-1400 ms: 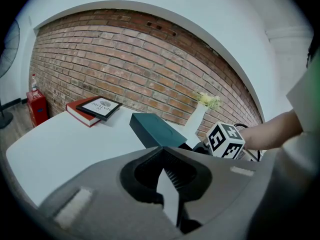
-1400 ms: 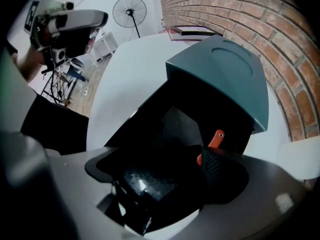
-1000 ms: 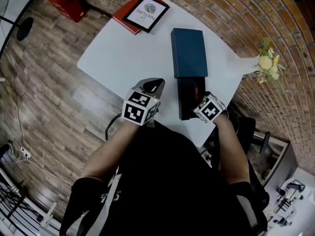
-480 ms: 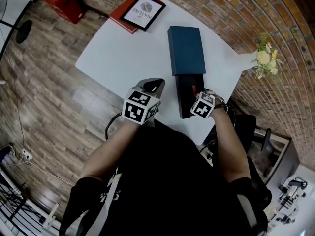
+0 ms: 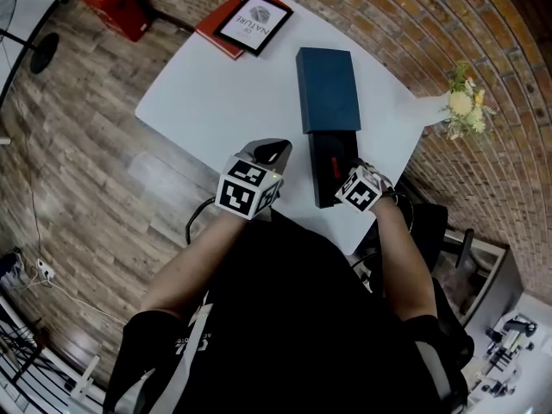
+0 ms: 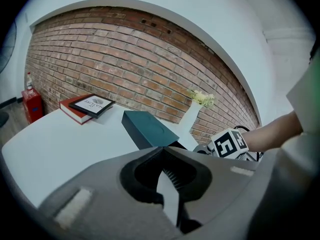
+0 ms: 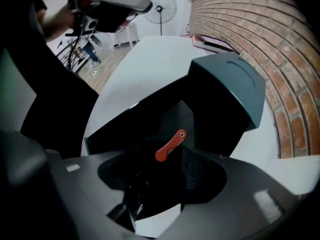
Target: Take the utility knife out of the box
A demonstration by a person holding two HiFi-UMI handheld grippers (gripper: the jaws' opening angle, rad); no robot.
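Observation:
A teal box sleeve (image 5: 328, 89) lies on the white table (image 5: 216, 93), with its black inner tray (image 5: 324, 188) slid out toward me. In the tray lies the dark utility knife, its red lever (image 7: 170, 145) showing. My right gripper (image 5: 347, 172) points straight down into the tray. Its jaws have just been closing and now sit against the knife (image 5: 335, 161), with the red lever between them in the right gripper view (image 7: 167, 156). The knife's dark body is hard to tell from the tray. My left gripper (image 5: 274, 150) hovers shut and empty left of the tray, seen again in the left gripper view (image 6: 163, 152).
A red book with a framed print (image 5: 250, 20) lies at the table's far corner. A white vase of flowers (image 5: 466, 102) stands at the right edge by the brick wall. A red case (image 5: 116, 3) sits on the wood floor. A fan (image 7: 165, 6) stands beyond the table.
The right gripper's marker cube has rolled slightly over the tray and stayed in place. The left gripper has not moved.

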